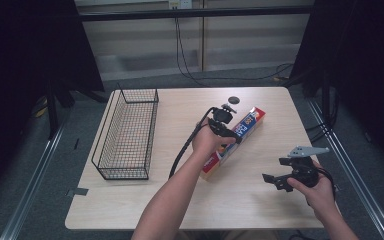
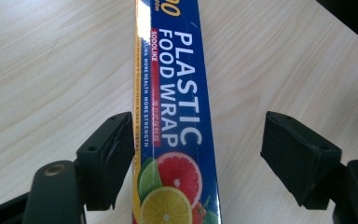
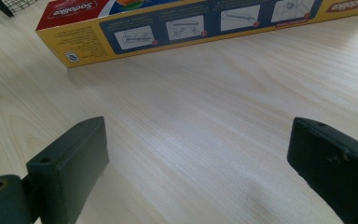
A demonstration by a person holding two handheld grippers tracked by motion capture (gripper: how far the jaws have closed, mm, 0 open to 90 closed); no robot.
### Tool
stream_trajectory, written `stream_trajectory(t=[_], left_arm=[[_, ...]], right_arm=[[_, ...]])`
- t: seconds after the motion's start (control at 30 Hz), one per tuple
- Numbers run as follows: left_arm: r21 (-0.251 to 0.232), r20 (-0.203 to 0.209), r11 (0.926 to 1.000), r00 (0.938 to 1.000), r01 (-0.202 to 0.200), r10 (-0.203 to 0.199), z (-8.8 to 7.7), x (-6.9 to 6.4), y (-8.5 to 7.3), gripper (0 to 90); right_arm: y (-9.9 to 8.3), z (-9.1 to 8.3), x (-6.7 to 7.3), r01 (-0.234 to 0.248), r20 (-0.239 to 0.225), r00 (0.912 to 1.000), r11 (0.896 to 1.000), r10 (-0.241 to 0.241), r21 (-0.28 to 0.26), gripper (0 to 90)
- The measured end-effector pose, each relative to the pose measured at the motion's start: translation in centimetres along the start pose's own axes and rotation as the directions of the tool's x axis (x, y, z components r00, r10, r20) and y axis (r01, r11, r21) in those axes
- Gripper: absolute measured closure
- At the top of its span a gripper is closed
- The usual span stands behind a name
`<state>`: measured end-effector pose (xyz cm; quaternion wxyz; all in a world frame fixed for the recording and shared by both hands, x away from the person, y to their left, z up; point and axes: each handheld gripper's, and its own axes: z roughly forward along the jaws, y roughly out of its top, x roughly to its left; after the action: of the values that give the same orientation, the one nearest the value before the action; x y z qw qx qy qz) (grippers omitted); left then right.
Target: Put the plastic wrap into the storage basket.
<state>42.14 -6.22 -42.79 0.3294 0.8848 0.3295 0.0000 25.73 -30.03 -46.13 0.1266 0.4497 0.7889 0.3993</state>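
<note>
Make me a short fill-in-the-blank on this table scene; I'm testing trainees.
1. The long blue and yellow cardboard box reads "PLASTIC FOOD ____".
2. The black wire basket stands on the table's ____ side in the high view.
3. The box lies between the ____ gripper's jaws.

Missing words: WRAP; left; left

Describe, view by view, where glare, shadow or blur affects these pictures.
High view: the room's edges fall into darkness, the pale wooden table evenly lit. Left gripper view: glare whitens the top left edge of the long blue plastic wrap box; the near black pads look soft. Right gripper view: faint shadow lies beside the box's yellow side.
</note>
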Motion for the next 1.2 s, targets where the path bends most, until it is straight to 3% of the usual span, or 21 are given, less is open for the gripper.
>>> stream_trajectory(t=[0.27,0.4,0.5,0.67,0.87,0.97,1.0,1.07,1.2], left_arm=[[0.019,0.004,0.9998,1.0,0.0,0.0,0.8,0.0,0.1,25.3],[0.031,-0.022,0.9995,0.9997,-0.007,0.007,1.3,0.2,0.1,26.0],[0.021,-0.028,0.9997,0.9995,0.013,-0.013,1.5,0.3,0.1,27.1],[0.047,-0.027,0.9988,0.9996,0.013,-0.012,2.1,0.6,0.0,28.6],[0.047,-0.035,0.9989,0.9994,0.001,0.001,2.5,0.7,0.0,31.8],[0.032,-0.042,0.9993,0.9989,0.021,-0.02,2.6,0.7,0.0,34.9],[0.049,-0.047,0.9988,0.9989,-0.002,0.004,2.7,0.8,-0.1,35.5],[0.049,-0.052,0.9988,0.9986,-0.009,0.011,2.8,0.8,-0.2,37.8],[0.039,-0.046,0.9992,0.9989,0.003,-0.001,2.9,0.8,-0.2,38.3]], right_arm=[[0.0,-0.1,0.0,-0.007,0.001,1.0,1.0,0.007,0.0,5.0],[0.0,-0.1,0.0,-0.006,0.0,1.0,1.0,0.006,-0.001,5.0],[0.0,-0.1,-0.1,-0.007,0.002,1.0,1.0,0.007,-0.005,5.0],[0.0,0.0,-0.1,-0.006,-0.002,1.0,1.0,0.006,-0.007,5.0],[0.0,-0.2,-0.2,-0.016,-0.003,0.9999,1.0,0.016,-0.01,5.0],[0.0,-0.2,-0.2,-0.016,-0.004,0.9999,1.0,0.016,-0.011,5.0],[0.0,-0.2,-0.2,-0.017,-0.005,0.9998,1.0,0.017,-0.011,5.0],[0.1,-0.2,-0.1,-0.016,-0.006,0.9999,1.0,0.016,-0.009,5.0],[0.1,-0.2,-0.1,-0.012,-0.008,0.9999,1.0,0.012,-0.007,5.1]])
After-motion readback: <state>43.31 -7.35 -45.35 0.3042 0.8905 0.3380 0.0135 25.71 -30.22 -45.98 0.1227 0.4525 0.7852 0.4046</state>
